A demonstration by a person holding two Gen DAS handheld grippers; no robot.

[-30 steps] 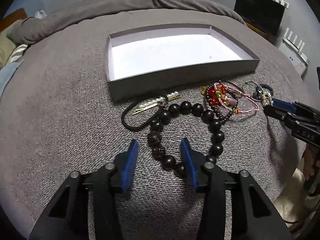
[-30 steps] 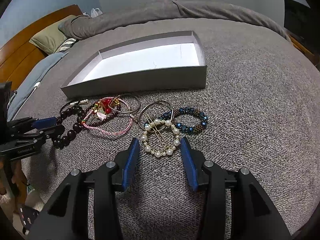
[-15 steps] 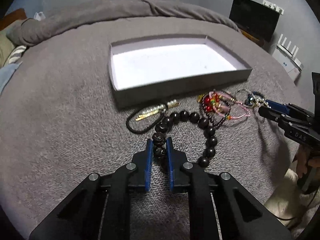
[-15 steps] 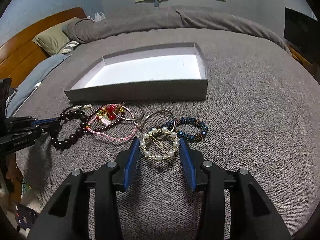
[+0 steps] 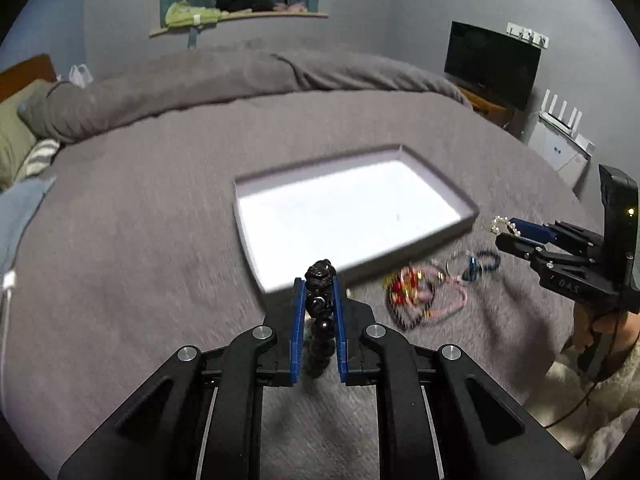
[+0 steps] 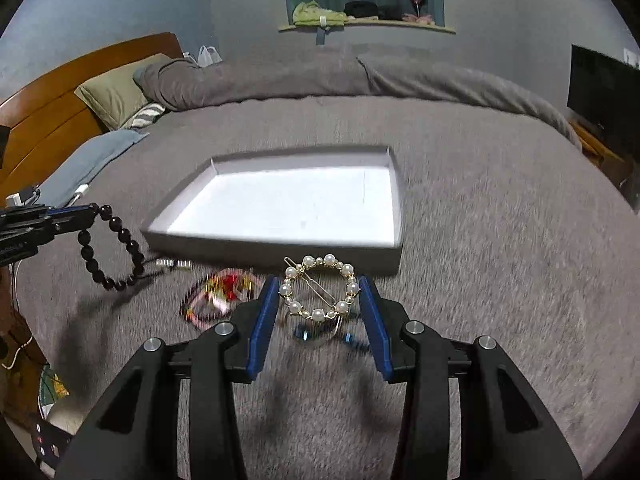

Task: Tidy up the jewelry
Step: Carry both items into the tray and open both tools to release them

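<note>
Beads of the dark bracelet (image 5: 319, 304) sit pinched in our left hand-held gripper (image 5: 318, 322) at lower centre; our right hand-held gripper (image 6: 319, 312) clasps the pearl ring clip (image 6: 319, 288), below the grey tray (image 6: 394, 216).

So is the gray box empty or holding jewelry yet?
Empty: the gray box shows only a bare white floor; the dark bead bracelet and pearl hair clip hang outside it.

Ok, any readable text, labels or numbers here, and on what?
"DAS": side of the right gripper, which holds the pearl clip.
Print on the left gripper, holding the bead bracelet: too blurred to read.
Blue mark on the white box by the wall: too small.
</note>
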